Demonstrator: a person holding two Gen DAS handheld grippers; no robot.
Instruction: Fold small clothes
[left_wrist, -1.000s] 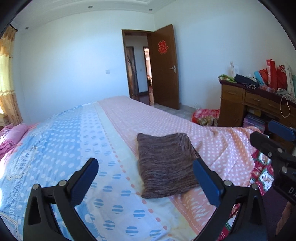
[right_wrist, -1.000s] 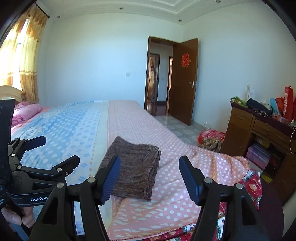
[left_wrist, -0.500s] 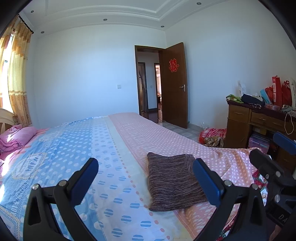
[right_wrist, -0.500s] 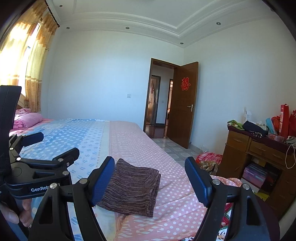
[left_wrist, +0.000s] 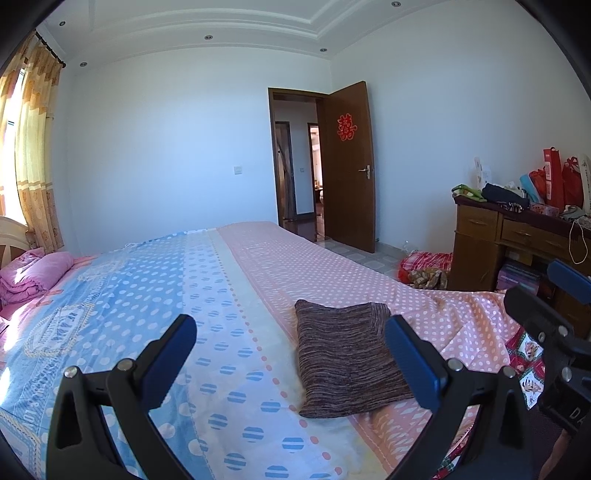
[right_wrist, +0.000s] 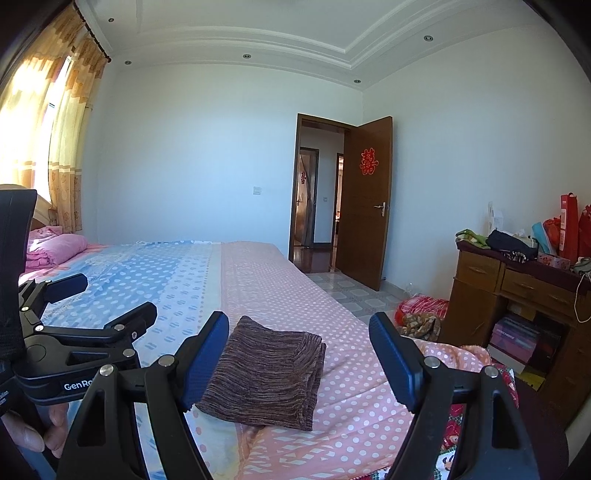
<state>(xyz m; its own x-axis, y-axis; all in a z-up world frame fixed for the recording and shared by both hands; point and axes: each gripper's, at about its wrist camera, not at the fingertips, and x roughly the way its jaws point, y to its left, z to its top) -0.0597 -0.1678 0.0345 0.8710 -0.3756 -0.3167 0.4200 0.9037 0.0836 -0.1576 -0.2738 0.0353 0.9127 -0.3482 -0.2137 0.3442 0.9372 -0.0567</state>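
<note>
The folded knit (left_wrist: 347, 363) lies flat on the bed (left_wrist: 207, 295), on the pink dotted half of the cover, near the bed's front edge and just right of the pale strip between the pink and blue halves. It is brown-purple, striped, roughly square, with stacked layers showing along its right edge in your right camera (right_wrist: 271, 373).

Your left hand-held gripper (left_wrist: 291, 362) hangs above the bed with its blue pads well apart and nothing between them; the knit sits ahead of it, toward the right pad (left_wrist: 412, 363), and the pad covers part of it in that view. Your right hand-held gripper (right_wrist: 299, 362) also has its pads apart, clear of the cloth, with the knit lying ahead between the two fingers. Neither touches it.

In the right camera you see the left hand-held gripper's black frame at the left edge, with your thumb (right_wrist: 22, 432) and fingers under it. In the left camera the right one's frame shows at the right edge.

Farther out, a pink bundle (left_wrist: 33, 271) rests at the head of the bed by the curtain (left_wrist: 33, 155). A brown door (left_wrist: 351, 166) with a red paper cutout stands open at the far wall. To the right, a wooden dresser (left_wrist: 517, 240) carries bags and clothes, and a red heap (left_wrist: 424, 267) lies on the floor beside it.
</note>
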